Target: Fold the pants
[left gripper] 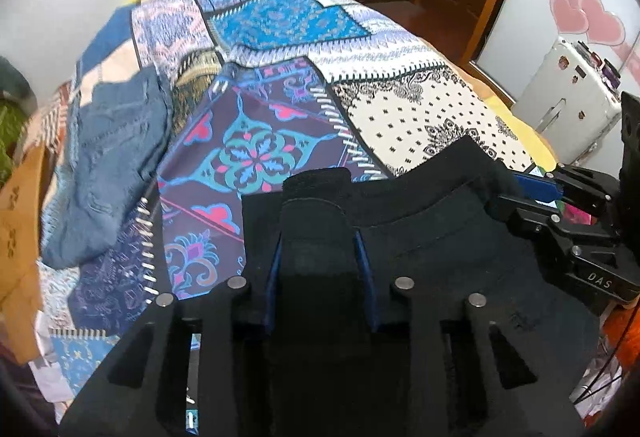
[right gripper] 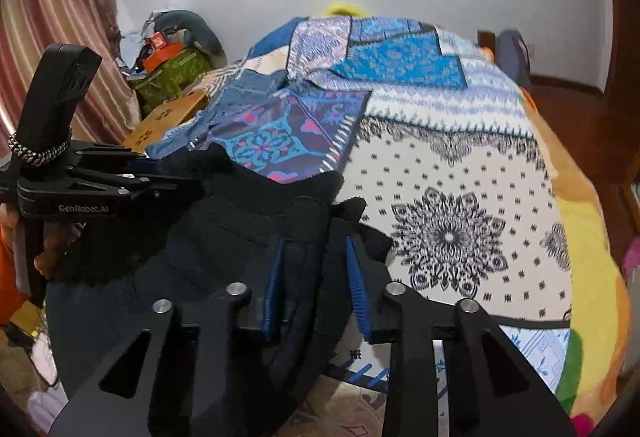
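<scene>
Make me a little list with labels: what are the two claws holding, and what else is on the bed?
left claw: shut on black fabric pants
right claw: shut on the pants' other edge
surface: bed with colourful patterned patchwork bedspread
also on bed: blue denim jeans, lying crumpled at the left side
fold: not yet done

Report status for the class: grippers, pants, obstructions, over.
Left gripper shut on black pants. Right gripper shut on the same pants. Blue jeans lie apart on the patterned bedspread; nothing blocking.
</scene>
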{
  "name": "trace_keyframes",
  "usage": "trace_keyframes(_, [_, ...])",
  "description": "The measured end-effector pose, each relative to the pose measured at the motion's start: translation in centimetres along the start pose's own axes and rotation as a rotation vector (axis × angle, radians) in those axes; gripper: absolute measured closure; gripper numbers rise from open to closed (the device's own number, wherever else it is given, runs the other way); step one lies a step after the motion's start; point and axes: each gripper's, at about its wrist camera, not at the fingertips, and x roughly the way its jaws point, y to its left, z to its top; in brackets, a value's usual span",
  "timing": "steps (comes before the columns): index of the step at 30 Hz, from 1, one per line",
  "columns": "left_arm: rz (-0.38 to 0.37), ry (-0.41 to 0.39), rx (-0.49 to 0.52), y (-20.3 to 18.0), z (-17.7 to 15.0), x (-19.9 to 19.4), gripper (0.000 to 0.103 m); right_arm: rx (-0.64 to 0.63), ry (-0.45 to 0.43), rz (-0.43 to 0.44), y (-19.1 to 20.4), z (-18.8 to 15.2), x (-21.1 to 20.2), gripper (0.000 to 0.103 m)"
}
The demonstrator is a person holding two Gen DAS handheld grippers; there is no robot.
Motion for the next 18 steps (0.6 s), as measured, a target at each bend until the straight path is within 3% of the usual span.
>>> trace_keyframes(5, [0.02,-0.068,0.035,-0.5,1.6,-1.8,0.071,-0.036,-0.07,-0.02,0.7,1.1,-1.3,0.081])
trace_keyframes(8, [0.03,-0.059,0.046,-0.6,2.5,-0.9,0.07,-0.019,-0.085,-0.027,0.1,1.5,-1.2,0.081])
trace_keyframes(13, [0.06,0.056,0.027,0.3,2.3,3.7,0.06,0.018,-0.007,-0.041,-1.2,1.1,1.6,0.079])
trace_keyframes(16, [0.022,0.053,-0.021,1.6,2.3,3.3,0.056,0.046,0.029,-0.033,-1.8,1.0,2.2,0.07])
trace_keyframes(18, [0.05,0.026,-0.024,1.8,2.6,2.1,0.051,0.054,0.036,-0.034,-2.0,1.2,1.8,0.07])
